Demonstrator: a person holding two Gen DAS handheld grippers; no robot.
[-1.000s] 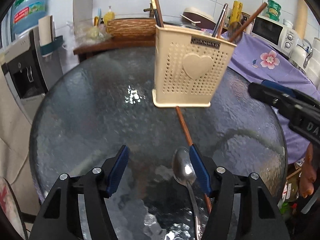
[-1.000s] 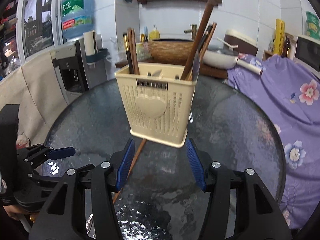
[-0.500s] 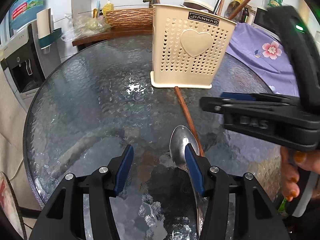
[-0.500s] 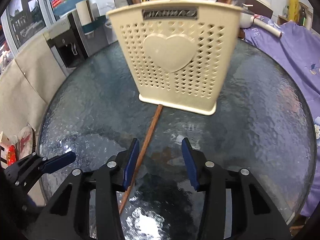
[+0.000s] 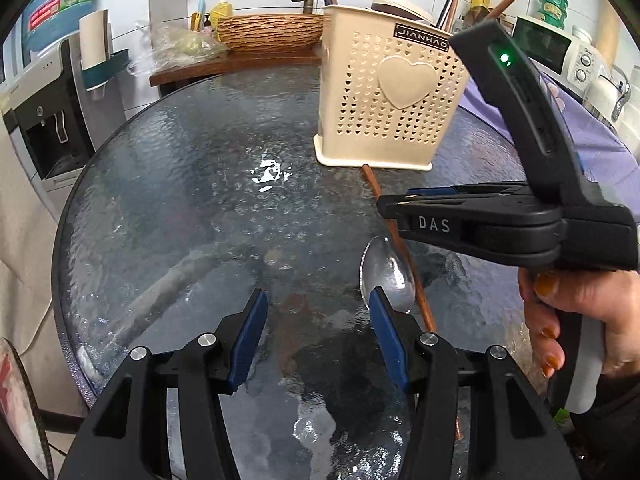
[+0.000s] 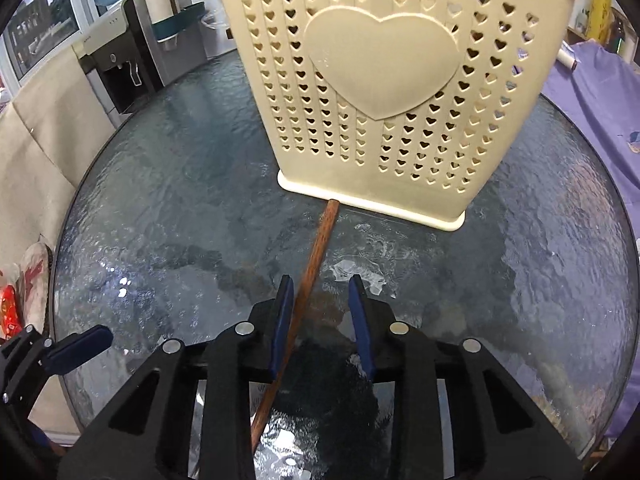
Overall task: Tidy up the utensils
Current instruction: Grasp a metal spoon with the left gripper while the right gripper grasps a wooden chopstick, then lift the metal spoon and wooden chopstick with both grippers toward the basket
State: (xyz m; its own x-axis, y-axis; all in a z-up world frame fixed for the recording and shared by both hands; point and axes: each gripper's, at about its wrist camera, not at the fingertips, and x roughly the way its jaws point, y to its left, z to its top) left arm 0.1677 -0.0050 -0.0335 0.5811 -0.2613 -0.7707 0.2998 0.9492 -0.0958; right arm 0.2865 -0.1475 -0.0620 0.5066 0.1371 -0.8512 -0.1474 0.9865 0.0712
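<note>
A cream perforated utensil holder (image 5: 390, 98) with a heart stands on the round glass table (image 5: 180, 200); it fills the right wrist view (image 6: 384, 92). Several chopsticks and utensils stand in it. A brown chopstick (image 6: 314, 264) lies on the glass, one end at the holder's base. My right gripper (image 6: 320, 296) is open, low over the table, with the chopstick between its fingers near the left pad; it shows in the left wrist view (image 5: 400, 202). A metal spoon (image 5: 386, 274) lies beside the chopstick (image 5: 374, 184). My left gripper (image 5: 318, 312) is open, its right pad by the spoon bowl.
A water dispenser (image 5: 44, 120) stands at the left. A wooden counter with a woven basket (image 5: 270, 32) lies behind the table. A purple flowered cloth (image 6: 600, 112) covers something at the right. A microwave (image 5: 556, 50) sits at the far right.
My right gripper has moved forward and down toward the holder and now straddles the chopstick, its fingers narrower. My left gripper has drawn closer to the spoon and narrowed a little.
</note>
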